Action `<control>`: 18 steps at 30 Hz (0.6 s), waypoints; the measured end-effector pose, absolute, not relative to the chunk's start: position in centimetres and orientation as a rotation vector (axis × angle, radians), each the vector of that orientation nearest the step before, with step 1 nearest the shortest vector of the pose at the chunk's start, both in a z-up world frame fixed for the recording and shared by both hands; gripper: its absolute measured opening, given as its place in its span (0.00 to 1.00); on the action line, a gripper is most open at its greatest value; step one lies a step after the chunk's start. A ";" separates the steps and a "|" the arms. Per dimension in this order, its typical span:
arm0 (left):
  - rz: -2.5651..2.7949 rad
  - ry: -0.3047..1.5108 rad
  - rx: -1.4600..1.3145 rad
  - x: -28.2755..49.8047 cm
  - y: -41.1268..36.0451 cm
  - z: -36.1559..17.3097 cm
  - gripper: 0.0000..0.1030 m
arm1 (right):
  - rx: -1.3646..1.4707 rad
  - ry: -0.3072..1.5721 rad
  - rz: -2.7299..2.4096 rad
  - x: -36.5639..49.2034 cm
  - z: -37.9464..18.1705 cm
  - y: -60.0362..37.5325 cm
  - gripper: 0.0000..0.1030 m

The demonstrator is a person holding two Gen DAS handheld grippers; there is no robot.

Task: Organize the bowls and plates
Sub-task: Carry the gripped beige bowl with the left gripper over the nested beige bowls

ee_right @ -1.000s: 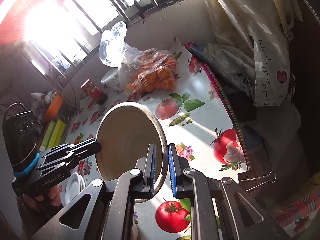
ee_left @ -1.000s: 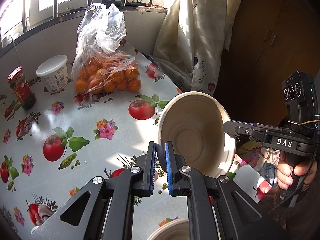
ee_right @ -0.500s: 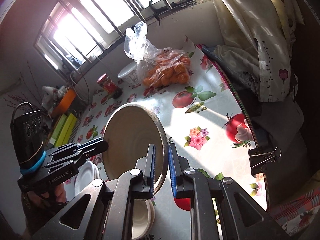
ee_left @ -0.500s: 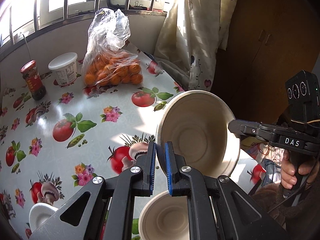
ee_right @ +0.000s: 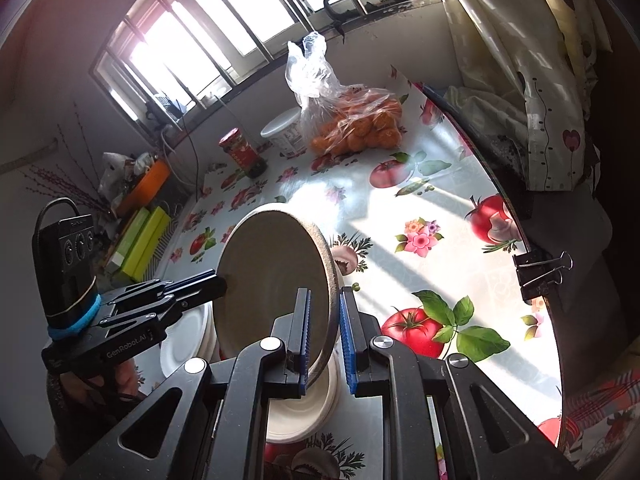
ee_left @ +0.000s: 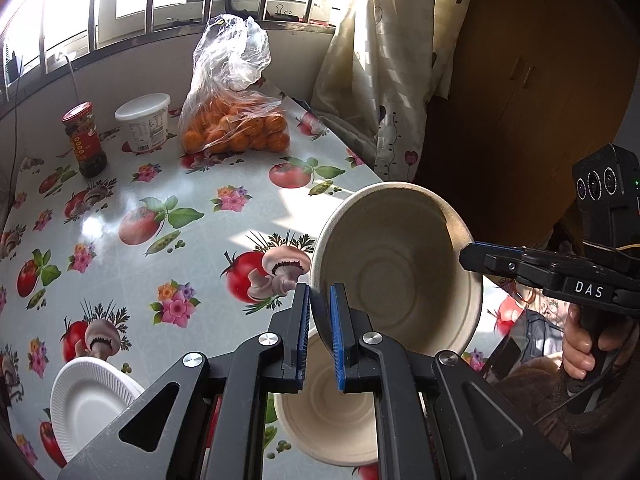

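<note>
A beige bowl (ee_left: 400, 280) hangs tilted on its side above the table, held by both grippers at opposite rims. My left gripper (ee_left: 320, 292) is shut on the near-left rim. My right gripper (ee_right: 325, 296) is shut on the opposite rim, and its tip (ee_left: 466, 254) shows at the right edge of the bowl in the left wrist view. Directly under the held bowl (ee_right: 272, 280), a second beige bowl (ee_left: 320, 408) sits upright on the table. A white plate (ee_left: 88, 396) lies to the left of it. The left gripper's tip (ee_right: 220, 282) touches the bowl's far rim.
At the back of the flowered tablecloth (ee_left: 200, 240) stand a bag of oranges (ee_left: 236, 128), a white tub (ee_left: 144, 120) and a red-lidded jar (ee_left: 84, 140). A curtain (ee_left: 380, 60) hangs at the right. A binder clip (ee_right: 540, 272) grips the table's right edge. Green boxes (ee_right: 140, 240) lie at the left.
Both grippers have carried the bowl back from the far side toward the near edge of the table. The second bowl and the white plate have come into view beneath.
</note>
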State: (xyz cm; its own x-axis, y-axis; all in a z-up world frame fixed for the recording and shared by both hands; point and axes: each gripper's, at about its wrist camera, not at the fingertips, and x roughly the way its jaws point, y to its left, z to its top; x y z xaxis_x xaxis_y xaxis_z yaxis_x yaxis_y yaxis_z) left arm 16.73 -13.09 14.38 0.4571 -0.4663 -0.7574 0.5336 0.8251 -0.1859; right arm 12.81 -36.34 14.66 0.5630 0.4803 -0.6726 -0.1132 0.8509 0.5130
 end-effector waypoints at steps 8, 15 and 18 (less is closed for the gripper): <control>-0.607 0.905 0.070 15.2 -11.6 13.8 0.09 | 0.456 0.929 0.387 11.6 13.7 -35.1 0.15; -0.603 0.929 0.042 14.4 -10.6 12.8 0.09 | 0.460 0.942 0.402 10.8 13.0 -34.4 0.15; -0.604 0.936 0.036 13.9 -10.2 12.4 0.09 | 0.461 0.955 0.405 10.5 12.4 -34.1 0.15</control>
State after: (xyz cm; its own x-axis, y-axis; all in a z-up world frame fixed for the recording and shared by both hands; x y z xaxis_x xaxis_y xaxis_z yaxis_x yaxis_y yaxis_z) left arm 13.89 -10.24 12.40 0.4416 -0.4715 -0.7634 0.5015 0.8352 -0.2257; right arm 10.46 -34.12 12.36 0.5178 0.5207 -0.6788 -0.1258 0.8311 0.5416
